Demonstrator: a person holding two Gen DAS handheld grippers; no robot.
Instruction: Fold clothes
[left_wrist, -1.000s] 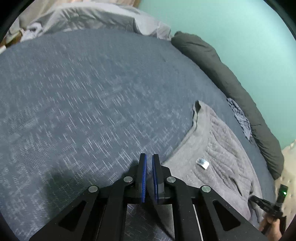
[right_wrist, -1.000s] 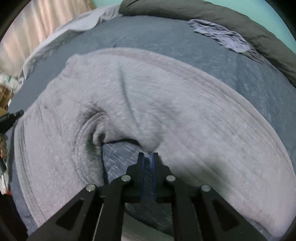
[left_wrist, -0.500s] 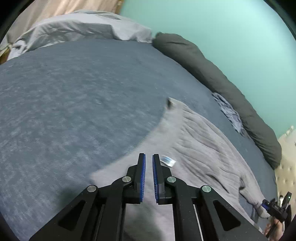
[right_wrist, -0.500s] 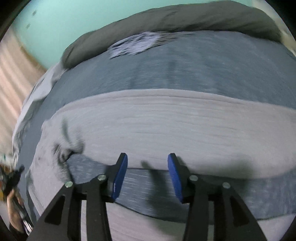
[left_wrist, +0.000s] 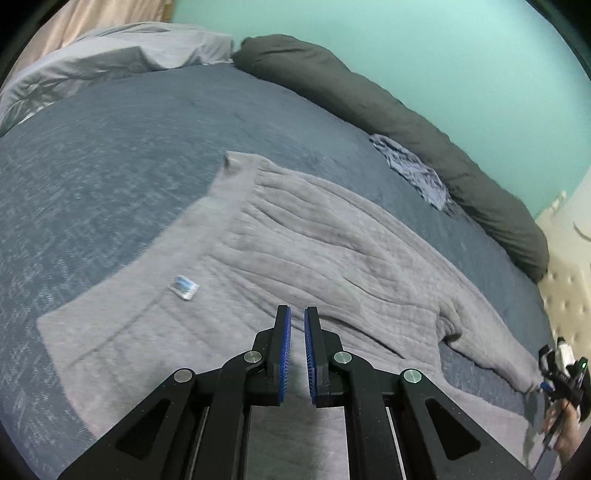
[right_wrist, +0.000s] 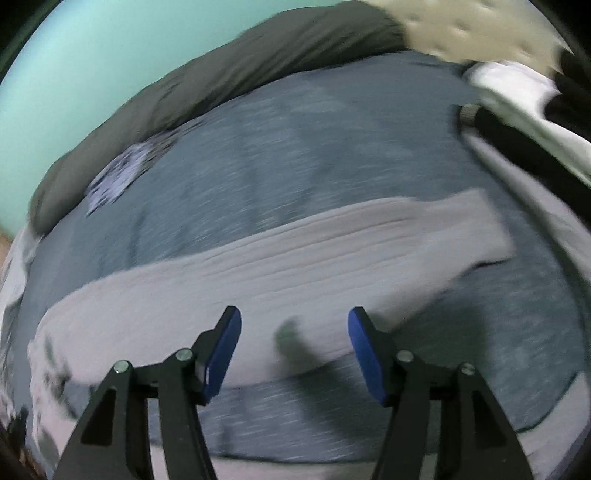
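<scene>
A grey ribbed sweater (left_wrist: 295, 240) lies spread on the blue bed cover (left_wrist: 110, 166), with a small white label (left_wrist: 184, 288) on its near part. My left gripper (left_wrist: 297, 314) hovers over the sweater's body, shut, with nothing between its blue pads. In the blurred right wrist view one long grey sleeve (right_wrist: 295, 266) stretches across the cover. My right gripper (right_wrist: 294, 321) hangs above that sleeve. Its jaws are opening and hold nothing. The left wrist view shows the right gripper (left_wrist: 561, 369) in a hand at the far right edge, beyond the sleeve's end.
A dark grey bolster (left_wrist: 406, 122) runs along the teal wall at the bed's far side. A crumpled blue patterned cloth (left_wrist: 413, 173) lies against it. Light grey bedding (left_wrist: 110, 55) is piled at the back left. A cream tufted headboard (left_wrist: 569, 266) stands on the right.
My left gripper has slid from the bare blue cover to above the sweater, still shut. My right gripper's jaws went from shut to wide apart, and it swung along the sleeve.
</scene>
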